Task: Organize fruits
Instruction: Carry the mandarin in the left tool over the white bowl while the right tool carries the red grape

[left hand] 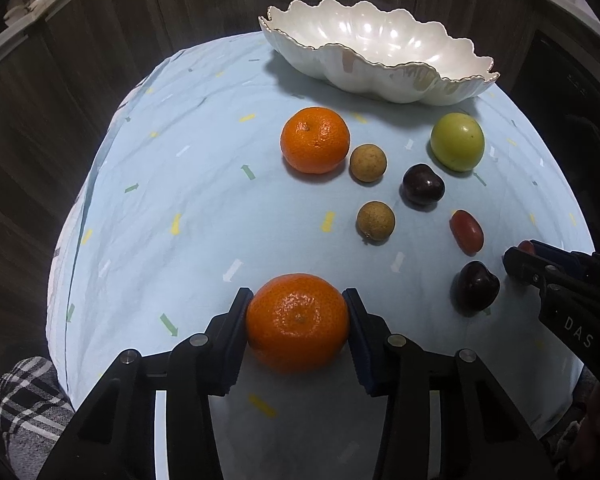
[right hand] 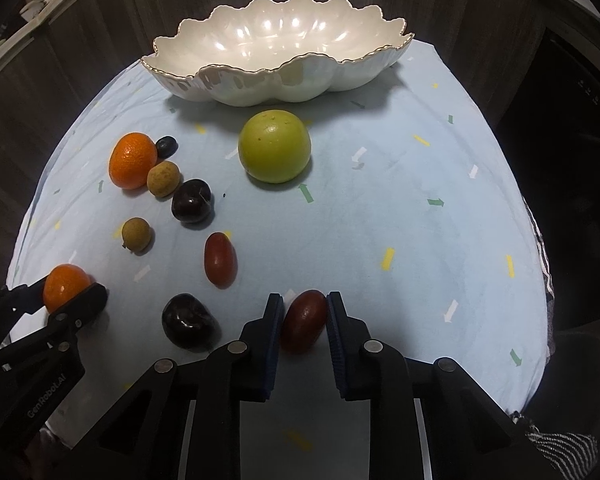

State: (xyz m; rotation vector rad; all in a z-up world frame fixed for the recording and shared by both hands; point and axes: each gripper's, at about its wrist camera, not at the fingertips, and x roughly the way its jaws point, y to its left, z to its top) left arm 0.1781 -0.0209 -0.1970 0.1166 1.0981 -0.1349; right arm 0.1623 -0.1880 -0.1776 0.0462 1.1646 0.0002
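Mandarin [left hand: 297, 322] and red oblong fruit [right hand: 304, 321] clamped; scalloped bowl [right hand: 260, 80] empty.

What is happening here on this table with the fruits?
A person holds a gripper in each hand. The left gripper is closed on an orange mandarin; the right gripper is closed on a small red oval fruit. Both fruits still sit on the blue cloth. The white scalloped bowl behind is empty, and the other fruits lie loose on the cloth.

Right claw [left hand: 518, 258] body: white lettering "DAS", rest cut off. Left claw [right hand: 70, 290] body: "GenRobot.AI" printed along side.
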